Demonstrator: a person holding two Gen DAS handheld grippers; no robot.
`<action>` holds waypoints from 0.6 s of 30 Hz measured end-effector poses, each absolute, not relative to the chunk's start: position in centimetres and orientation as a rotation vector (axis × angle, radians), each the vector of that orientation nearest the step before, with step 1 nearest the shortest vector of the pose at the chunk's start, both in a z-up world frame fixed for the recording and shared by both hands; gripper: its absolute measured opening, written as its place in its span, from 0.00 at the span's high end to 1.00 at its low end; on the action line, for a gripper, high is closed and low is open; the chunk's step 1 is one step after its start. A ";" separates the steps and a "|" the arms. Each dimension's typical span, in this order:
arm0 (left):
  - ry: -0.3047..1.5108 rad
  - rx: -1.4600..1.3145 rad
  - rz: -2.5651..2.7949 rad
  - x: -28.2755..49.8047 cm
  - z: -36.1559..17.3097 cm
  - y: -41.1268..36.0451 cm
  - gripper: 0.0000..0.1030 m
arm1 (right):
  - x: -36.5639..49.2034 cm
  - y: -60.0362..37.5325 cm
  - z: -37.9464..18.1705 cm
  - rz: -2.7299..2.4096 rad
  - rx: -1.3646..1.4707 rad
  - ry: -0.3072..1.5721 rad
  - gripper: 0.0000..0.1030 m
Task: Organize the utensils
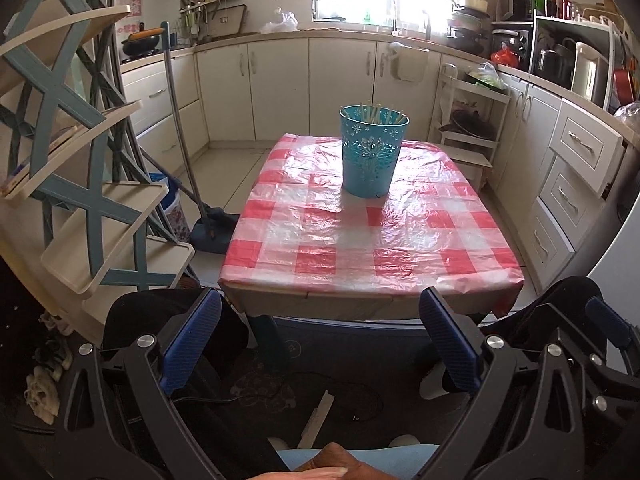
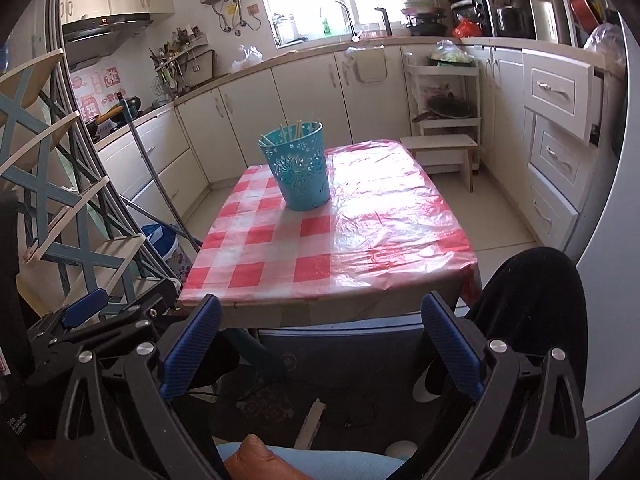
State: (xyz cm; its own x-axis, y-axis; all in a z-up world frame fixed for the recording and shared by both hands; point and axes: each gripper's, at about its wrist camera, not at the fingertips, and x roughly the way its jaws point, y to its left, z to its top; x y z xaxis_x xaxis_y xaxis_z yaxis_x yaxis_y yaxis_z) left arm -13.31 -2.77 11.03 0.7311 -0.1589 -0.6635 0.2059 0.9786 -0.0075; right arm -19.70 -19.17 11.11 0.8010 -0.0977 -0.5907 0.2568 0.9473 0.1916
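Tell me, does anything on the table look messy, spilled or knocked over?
Nothing really stands out. The blue holder stands upright on the checked tablecloth with the chopsticks inside it, leaning at slightly different angles. No spills show. The plastic cloth is only wrinkled. Both the left gripper and right gripper are open and empty, short of the table.

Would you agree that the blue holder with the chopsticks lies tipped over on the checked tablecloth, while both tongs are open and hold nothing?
Not quite: the holder stands upright on the tablecloth, with the chopsticks sticking out of its top, as the left wrist view shows. The rest holds: the left tongs and the right tongs are open and hold nothing.
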 end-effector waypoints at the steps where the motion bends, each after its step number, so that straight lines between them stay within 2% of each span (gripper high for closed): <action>1: 0.725 0.068 -0.200 -13.3 11.0 -2.8 0.08 | -19.7 -19.2 11.0 -0.192 0.271 0.617 0.07; 18: 0.732 0.090 -0.193 -13.3 10.4 -2.4 0.07 | -19.8 -20.2 10.1 -0.235 0.309 0.651 0.07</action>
